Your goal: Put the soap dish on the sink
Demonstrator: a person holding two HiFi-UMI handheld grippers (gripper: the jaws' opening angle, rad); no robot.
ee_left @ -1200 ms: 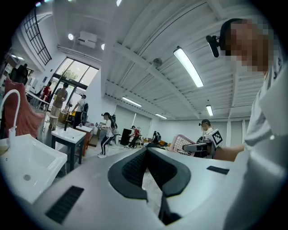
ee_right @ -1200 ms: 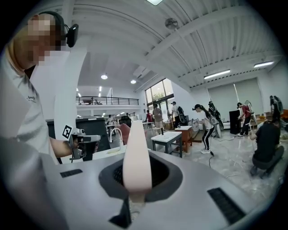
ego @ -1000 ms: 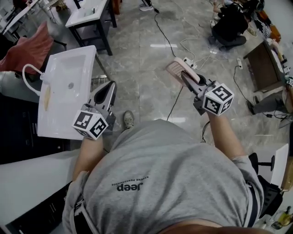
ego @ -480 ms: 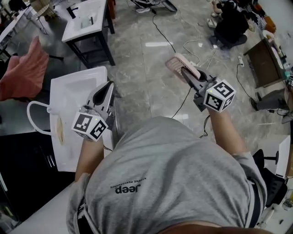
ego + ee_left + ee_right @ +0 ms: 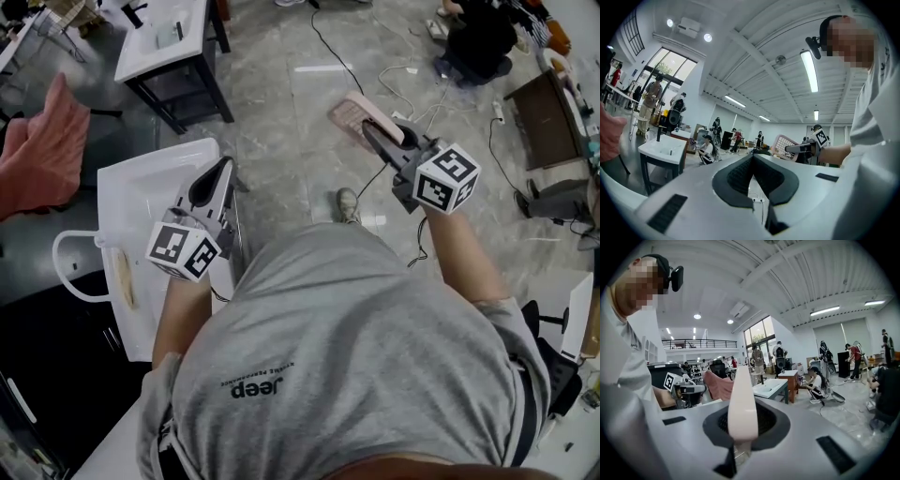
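Pale pink gridded soap dish (image 5: 352, 117) clamped in R gripper (image 5: 379, 141) jaws.

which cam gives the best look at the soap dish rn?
Head view: the pink soap dish shows its broad face, clamped in the right gripper. Right gripper view sees it only edge-on between the jaws. Left gripper view shows it small and far off.

Bright ceil. lights (image 5: 808, 70), fisheye edges

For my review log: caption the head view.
Right gripper holds the pink soap dish above the floor; white sink at left.
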